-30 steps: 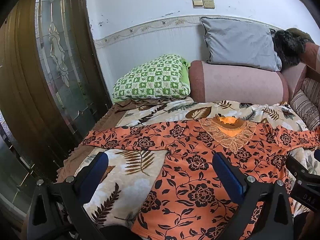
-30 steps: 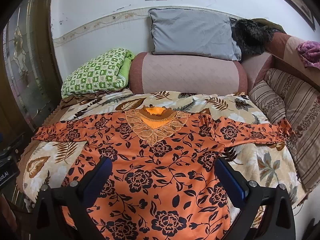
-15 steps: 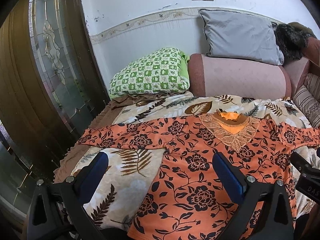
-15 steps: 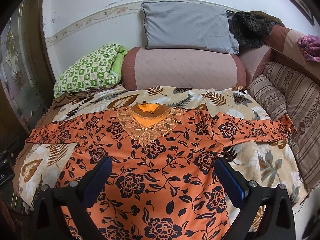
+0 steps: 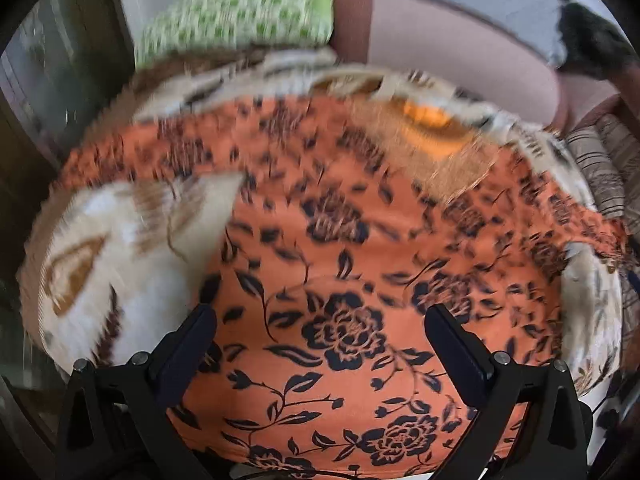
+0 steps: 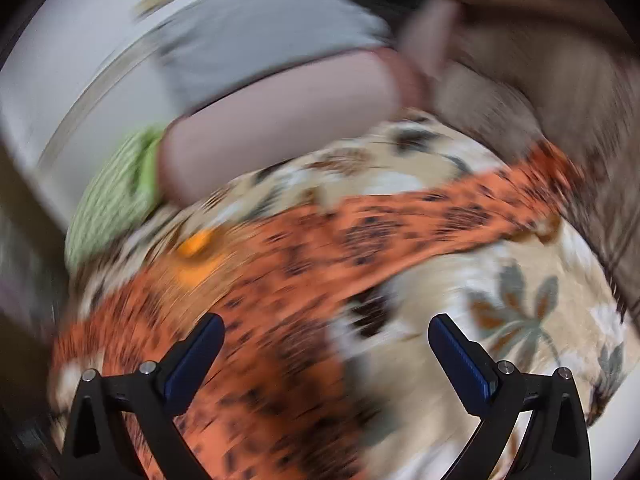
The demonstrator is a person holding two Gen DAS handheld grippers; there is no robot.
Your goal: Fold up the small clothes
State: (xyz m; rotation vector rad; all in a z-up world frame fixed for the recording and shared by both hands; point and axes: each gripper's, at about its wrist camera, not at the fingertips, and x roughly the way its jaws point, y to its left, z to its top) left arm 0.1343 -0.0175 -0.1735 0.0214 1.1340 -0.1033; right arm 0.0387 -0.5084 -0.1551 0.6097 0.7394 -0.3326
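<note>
Covering the seat ahead of both pairs of jaws: one cream throw (image 5: 120, 264) printed with brown and grey leaves, spread flat as the working surface; a bare patch of it lies between the right jaws.

Backing the seat: one pink bolster (image 5: 448, 36), lying lengthwise well beyond the jaw tips. One grey pillow (image 6: 264, 36) stands propped on top of it against a pale wall. One green-and-white checked cushion (image 5: 240, 12) sits at the bolster's end, beyond and outside the left jaw of the left gripper. A striped brown cushion (image 5: 600, 164) edges the seat out past the right-hand jaw. Dark wood and glass panelling shows at the far left; detail is lost to motion blur.

Item for folding: one orange garment (image 5: 340, 280) with a black rose-and-vine print, long-sleeved, lying face up and spread open on the throw. Its beige lace neckline (image 5: 436, 136) with plain orange lining points away from the jaws toward the bolster. One sleeve (image 6: 460, 212) runs out straight beyond the right gripper's tips; the body reaches under and between the left gripper's jaws, and the skirt part passes under the inner jaw of the right pair.

Left gripper (image 5: 320, 316): jaws wide apart, holding nothing, poised over the garment's body; contact cannot be judged.

Right gripper (image 6: 326, 326): jaws wide apart, empty, straddling the garment's side edge. Both views are smeared, the right one heavily.
</note>
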